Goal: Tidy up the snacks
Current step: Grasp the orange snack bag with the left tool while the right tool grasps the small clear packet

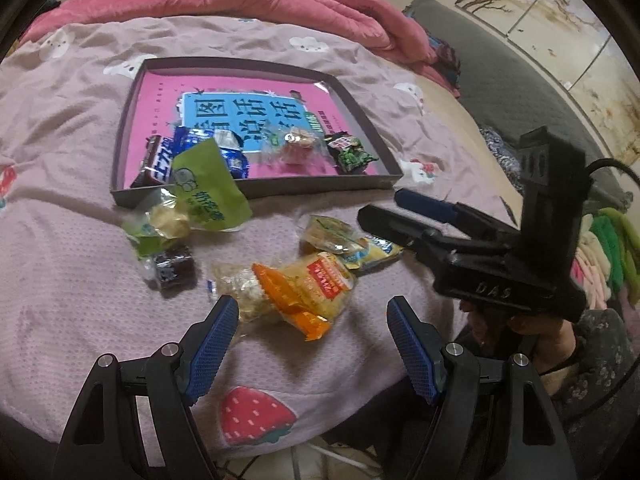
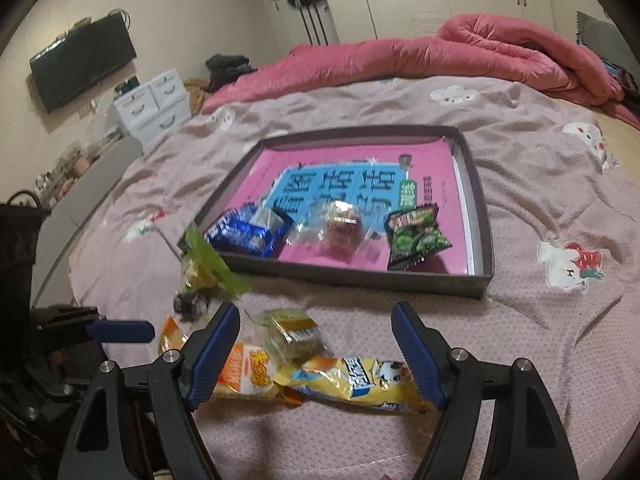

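A shallow grey tray [image 1: 256, 191] [image 2: 360, 276] with a pink lining lies on the bed. It holds a blue packet [image 1: 208, 146], a clear-wrapped snack [image 2: 340, 228] and a green pea packet [image 2: 416, 236]. A green pouch [image 1: 210, 188] leans on its front rim. My left gripper [image 1: 314, 344] is open, just short of an orange-and-yellow packet [image 1: 304, 292]. My right gripper [image 2: 316, 344] [image 1: 380, 205] is open above a small gold-green wrapped cake [image 2: 292, 336] and a long yellow packet [image 2: 360, 380], touching neither.
A dark wrapped cake [image 1: 172, 272] and a clear bag with a pale snack [image 1: 168, 220] lie left of the loose pile. A rolled pink quilt [image 2: 500, 48] lies behind the tray. The bed's near edge [image 1: 360, 432] is close below the grippers. White drawers [image 2: 156, 104] stand at the left.
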